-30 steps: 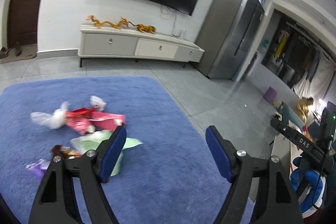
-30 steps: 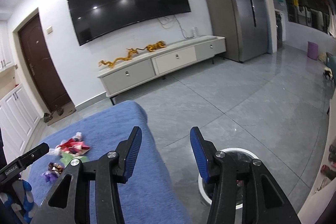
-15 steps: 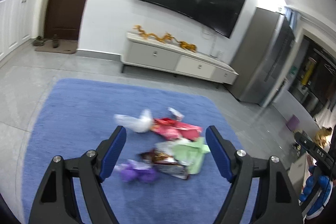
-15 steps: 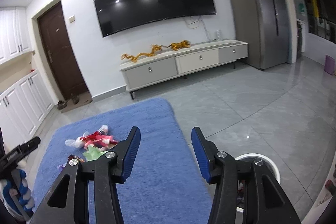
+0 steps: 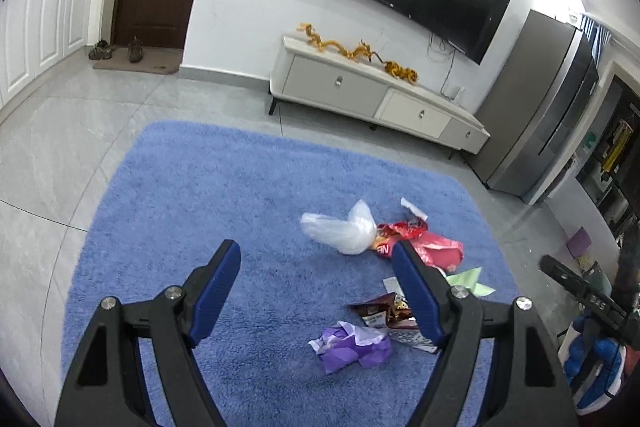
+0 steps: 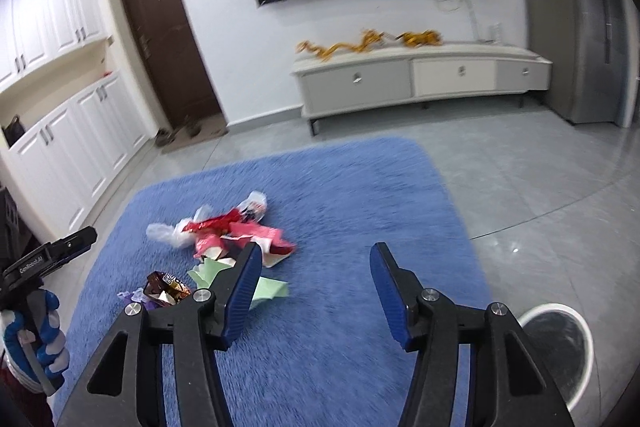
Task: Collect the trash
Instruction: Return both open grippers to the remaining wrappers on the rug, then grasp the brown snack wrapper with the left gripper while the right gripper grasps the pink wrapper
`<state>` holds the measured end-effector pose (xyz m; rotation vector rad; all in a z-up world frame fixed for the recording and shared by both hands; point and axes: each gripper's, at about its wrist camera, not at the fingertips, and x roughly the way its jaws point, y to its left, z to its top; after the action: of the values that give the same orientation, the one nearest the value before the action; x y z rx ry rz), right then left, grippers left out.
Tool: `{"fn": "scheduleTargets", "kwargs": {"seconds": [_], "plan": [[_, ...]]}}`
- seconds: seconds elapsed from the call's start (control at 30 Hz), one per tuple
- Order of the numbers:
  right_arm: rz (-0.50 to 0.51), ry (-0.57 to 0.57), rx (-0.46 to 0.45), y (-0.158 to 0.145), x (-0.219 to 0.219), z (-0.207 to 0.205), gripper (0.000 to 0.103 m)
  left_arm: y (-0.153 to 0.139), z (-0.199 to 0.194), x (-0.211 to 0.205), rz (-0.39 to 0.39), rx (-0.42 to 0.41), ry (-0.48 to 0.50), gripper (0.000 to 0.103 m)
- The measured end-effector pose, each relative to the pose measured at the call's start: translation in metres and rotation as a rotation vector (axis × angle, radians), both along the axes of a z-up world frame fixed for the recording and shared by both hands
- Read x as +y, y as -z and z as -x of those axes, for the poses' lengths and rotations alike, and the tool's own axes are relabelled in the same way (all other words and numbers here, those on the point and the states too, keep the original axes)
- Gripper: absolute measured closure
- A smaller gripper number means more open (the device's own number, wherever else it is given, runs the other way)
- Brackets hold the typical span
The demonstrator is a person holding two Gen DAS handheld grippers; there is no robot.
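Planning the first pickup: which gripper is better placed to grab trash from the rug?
Likely left: the left gripper, open, hovers near the purple wrapper. The right gripper, also open, sits nearer the bin.

A crumpled white plastic bag lies on the blue rug. A torn red wrapper touches it at three o'clock. At six o'clock, well apart, sits crumpled purple paper.

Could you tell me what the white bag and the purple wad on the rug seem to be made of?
White bag: thin plastic film, apparently; translucent, glossy, softly puffed. Purple wad: probably crumpled paper or tissue; matte with sharp creases. Rug: blue pile fabric, fuzzy surface.
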<state>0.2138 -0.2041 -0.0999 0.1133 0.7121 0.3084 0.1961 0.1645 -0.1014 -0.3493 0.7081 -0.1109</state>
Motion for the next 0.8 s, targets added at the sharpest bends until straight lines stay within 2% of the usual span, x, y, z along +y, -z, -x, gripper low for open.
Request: {"fn": "scheduleTargets", "kwargs": {"seconds": [0.3,0.43,0.7,0.8], "plan": [[-0.073,-0.131,0.09,0.033,0.026,-0.046,0.047,0.017,-0.019,-0.036,-0.004,0.058,0.163,0.026],[-0.102,-0.167,0.123,0.043,0.031,-0.059,0.046,0.026,-0.025,-0.059,-0.036,0.095,0.244,0.026],[-0.099,-0.209,0.167,0.059,0.047,-0.078,0.046,0.045,-0.037,-0.081,-0.07,0.159,0.304,0.027],[-0.111,-0.226,0.19,0.066,0.049,-0.084,0.046,0.046,-0.037,-0.086,-0.076,0.172,0.321,0.035]]}}
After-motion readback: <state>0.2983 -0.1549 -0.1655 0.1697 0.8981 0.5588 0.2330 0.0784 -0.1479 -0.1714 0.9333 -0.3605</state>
